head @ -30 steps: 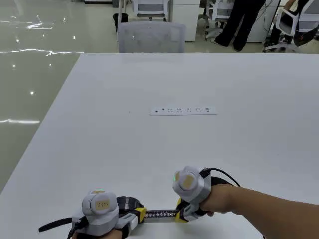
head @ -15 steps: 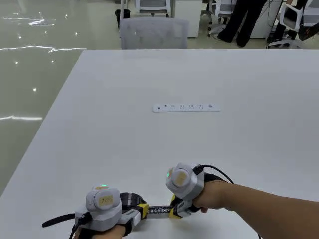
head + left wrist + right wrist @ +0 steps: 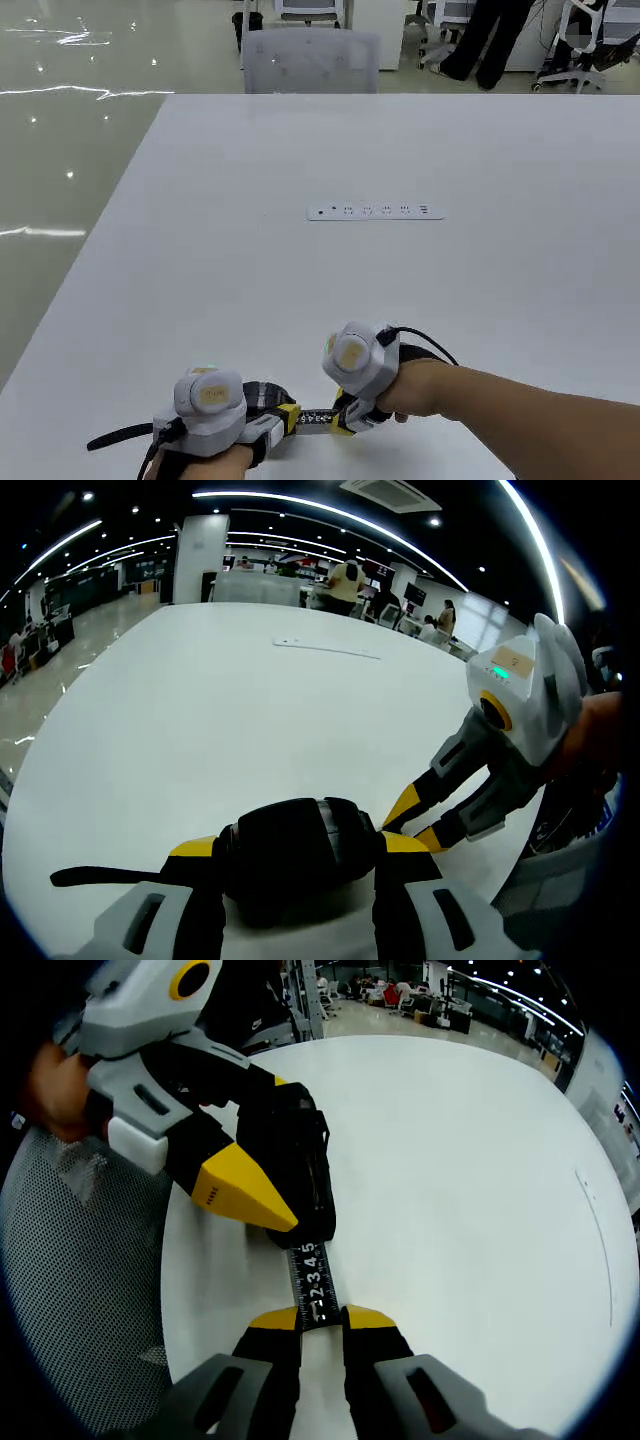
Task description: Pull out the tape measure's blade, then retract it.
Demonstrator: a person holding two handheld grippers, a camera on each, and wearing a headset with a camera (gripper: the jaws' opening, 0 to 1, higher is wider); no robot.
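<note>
Black rounded tape measure case (image 3: 298, 1155) sits near the white table's (image 3: 300, 150) front edge, clamped in the left tool (image 3: 298, 845), its short pale numbered blade (image 3: 312, 1275) pinched by the right tool (image 3: 320, 1317).

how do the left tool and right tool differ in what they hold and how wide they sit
The left tool grips the black tape measure case; the right tool pinches the blade near its end. The left tool's jaws stand wide apart around the case; the right tool's jaws nearly meet on the thin blade. Both have yellow-tipped jaws and sit low over the white table.
</note>
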